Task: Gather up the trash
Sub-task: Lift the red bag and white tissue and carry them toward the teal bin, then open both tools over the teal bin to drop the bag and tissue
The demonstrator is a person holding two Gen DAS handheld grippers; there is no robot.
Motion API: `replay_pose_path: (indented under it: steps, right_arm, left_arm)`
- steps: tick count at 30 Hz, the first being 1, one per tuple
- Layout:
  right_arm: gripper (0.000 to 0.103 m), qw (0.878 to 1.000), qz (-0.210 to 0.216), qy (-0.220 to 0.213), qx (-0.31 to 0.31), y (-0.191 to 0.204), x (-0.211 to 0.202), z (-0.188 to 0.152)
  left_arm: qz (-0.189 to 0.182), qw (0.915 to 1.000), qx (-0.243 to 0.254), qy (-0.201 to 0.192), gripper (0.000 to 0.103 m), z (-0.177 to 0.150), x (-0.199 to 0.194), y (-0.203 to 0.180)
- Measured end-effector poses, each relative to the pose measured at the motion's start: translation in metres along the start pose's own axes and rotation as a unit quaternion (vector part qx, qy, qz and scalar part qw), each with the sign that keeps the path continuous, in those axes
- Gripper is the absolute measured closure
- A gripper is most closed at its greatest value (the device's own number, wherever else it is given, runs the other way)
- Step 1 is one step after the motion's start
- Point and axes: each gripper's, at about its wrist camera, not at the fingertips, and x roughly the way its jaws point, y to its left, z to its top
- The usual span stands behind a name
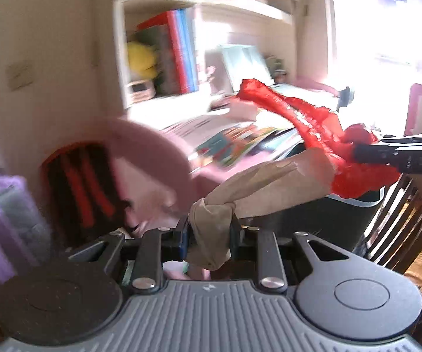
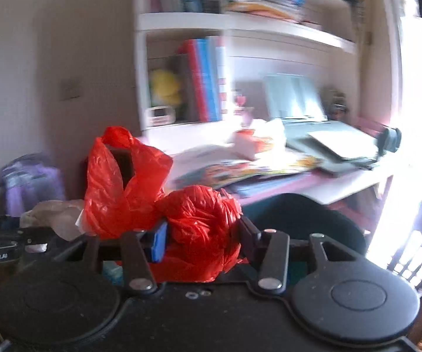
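1. The left gripper is clamped on a crumpled beige piece of trash, a twisted, stocking-like wad that runs up and to the right from between its fingers.
2. The right gripper is closed around a bunched red plastic bag; the wad fills the gap between the blue pad and the black finger.
3. A loose handle loop of the red plastic bag rises to the left of the bunched part, above the gripper.
4. In the left wrist view the red plastic bag hangs just beyond the far end of the beige piece of trash; whether the two touch cannot be told.
5. Both pieces are held in the air in front of the table, nearer the cameras than its edge.
6. The table carries colourful papers and a stack of grey sheets.
7. Behind the table stands a white shelf with upright books and a yellow toy.
8. A dark bin sits below the table's front edge, directly behind the right gripper.
9. A wooden chair stands to the right of the bin.
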Motion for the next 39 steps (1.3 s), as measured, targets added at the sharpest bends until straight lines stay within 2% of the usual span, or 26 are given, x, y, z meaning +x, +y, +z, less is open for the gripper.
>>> replay_pose_path:
  steps: [3, 8, 12, 14, 19, 23, 28, 35, 36, 38, 39]
  right_arm:
    - [0.055, 0.999, -0.044, 0.000, 0.028, -0.037, 0.007, 0.004]
    - [0.055, 0.993, -0.094, 0.018, 0.074, -0.092, 0.027, 0.005]
    - [0.055, 0.990, -0.104, 0.033, 0.091, -0.114, 0.055, 0.004]
    - [0.055, 0.989, -0.108, 0.036, 0.096, -0.119, 0.064, 0.001]
    - [0.054, 0.985, -0.117, 0.062, 0.113, -0.131, 0.098, -0.008]
    - [0.053, 0.981, -0.128, 0.085, 0.114, -0.137, 0.118, -0.018]
    - [0.051, 0.977, -0.135, 0.117, 0.118, -0.144, 0.133, -0.031]
    - [0.048, 0.974, -0.145, 0.128, 0.121, -0.145, 0.134, -0.035]
    - [0.048, 0.974, -0.147, 0.130, 0.117, -0.144, 0.134, -0.035]
    - [0.047, 0.974, -0.150, 0.132, 0.110, -0.142, 0.134, -0.034]
    - [0.047, 0.974, -0.151, 0.131, 0.110, -0.143, 0.133, -0.033]
  left_arm:
    - [0.002, 0.9995, 0.032, -0.007, 0.078, 0.024, 0.029, -0.042]
    - [-0.005, 0.9982, 0.058, 0.014, 0.078, 0.045, 0.083, -0.099]
    - [-0.002, 0.9961, 0.084, 0.029, 0.078, 0.053, 0.126, -0.134]
    - [0.014, 0.9937, 0.106, 0.035, 0.078, 0.053, 0.146, -0.148]
    - [0.017, 0.9924, 0.107, 0.058, 0.078, 0.057, 0.179, -0.164]
    - [0.023, 0.9881, 0.133, 0.074, 0.078, 0.057, 0.202, -0.176]
    - [0.008, 0.9855, 0.144, 0.088, 0.078, 0.056, 0.220, -0.190]
    - [-0.020, 0.9823, 0.139, 0.124, 0.076, 0.051, 0.239, -0.204]
    - [-0.023, 0.9820, 0.138, 0.127, 0.074, 0.049, 0.240, -0.205]
    - [-0.025, 0.9827, 0.131, 0.129, 0.063, 0.046, 0.240, -0.204]
    - [-0.025, 0.9837, 0.125, 0.127, 0.046, 0.045, 0.239, -0.203]
